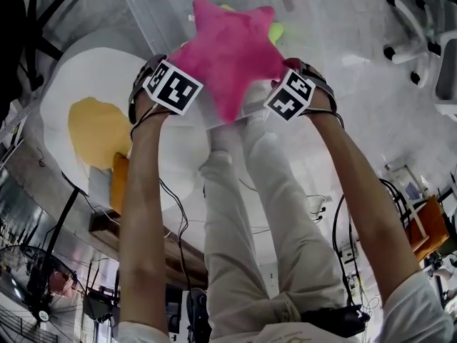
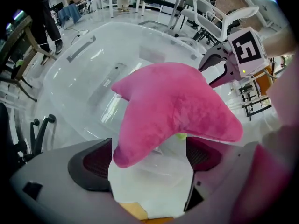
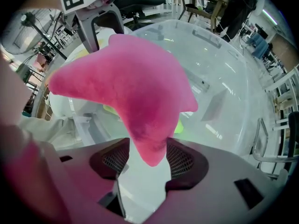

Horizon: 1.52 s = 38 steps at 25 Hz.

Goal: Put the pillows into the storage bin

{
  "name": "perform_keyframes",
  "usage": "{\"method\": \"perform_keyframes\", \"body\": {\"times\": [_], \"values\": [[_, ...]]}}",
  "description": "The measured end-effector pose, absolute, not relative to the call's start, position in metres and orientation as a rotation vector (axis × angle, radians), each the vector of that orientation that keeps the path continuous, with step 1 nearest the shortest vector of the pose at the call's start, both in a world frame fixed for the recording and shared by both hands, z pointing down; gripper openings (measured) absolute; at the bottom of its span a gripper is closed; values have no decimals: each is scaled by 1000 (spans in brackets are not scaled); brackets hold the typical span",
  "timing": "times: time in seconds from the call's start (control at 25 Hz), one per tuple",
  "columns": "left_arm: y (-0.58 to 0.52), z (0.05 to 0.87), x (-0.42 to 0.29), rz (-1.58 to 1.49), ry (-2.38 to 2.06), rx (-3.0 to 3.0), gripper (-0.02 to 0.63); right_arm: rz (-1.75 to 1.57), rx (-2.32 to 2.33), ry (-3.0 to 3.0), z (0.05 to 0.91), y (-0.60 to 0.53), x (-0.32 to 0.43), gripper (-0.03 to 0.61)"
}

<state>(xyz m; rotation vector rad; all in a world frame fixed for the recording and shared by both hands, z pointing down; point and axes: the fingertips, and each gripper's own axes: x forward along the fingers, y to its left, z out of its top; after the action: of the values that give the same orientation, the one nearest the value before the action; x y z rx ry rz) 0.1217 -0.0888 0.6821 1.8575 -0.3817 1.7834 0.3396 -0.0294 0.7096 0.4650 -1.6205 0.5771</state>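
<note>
The bin (image 2: pixel 88 73) is a big clear plastic tub with rounded corners and moulded handles. It stands open on the pale floor (image 1: pixel 357 98), just ahead of the person's legs (image 1: pixel 271 213). Beside it, on the person's left, the egg pillow (image 1: pixel 93 123) lies flat: a wide white blob with a yellow yolk patch off-centre. The star pillow (image 1: pixel 228 52) is smaller, a plump five-armed star in bright pink plush with a soft nap and rounded tips. It hangs over the bin's open mouth, near the rim closest to the person, stretched between the two tools with one arm towards each. The right hand-held gripper (image 3: pixel 147 160) points down and is clamped on one arm of the star, whose narrow tip is squeezed between the two meshed pads. The left hand-held gripper (image 2: pixel 149 160) also points down, its jaws spread wide. Another arm's tip sits just by its left pad, the other pad stands clear of the plush, and so it has no grip. Smallest, a lime-green thing (image 1: pixel 277 31) peeks out from under the star, inside the bin; its shape cannot be made out.
</note>
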Motion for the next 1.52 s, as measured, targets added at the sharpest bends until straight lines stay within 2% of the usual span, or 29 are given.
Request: {"method": "perform_keyframes", "body": {"times": [0.72,1.24,1.36,1.52], "values": [[-68,660,63,1691,-474,1839,505,565,559,-1651,684,-25,305,258],[-18,637,-18,1616,-558,1767,495,529,563,-1686,651,-10,239,256],[1,633,-43,1601,-577,1747,495,473,547,-1669,649,-2,226,225],[26,631,-74,1579,-598,1720,495,445,536,-1644,644,6,220,224]]}}
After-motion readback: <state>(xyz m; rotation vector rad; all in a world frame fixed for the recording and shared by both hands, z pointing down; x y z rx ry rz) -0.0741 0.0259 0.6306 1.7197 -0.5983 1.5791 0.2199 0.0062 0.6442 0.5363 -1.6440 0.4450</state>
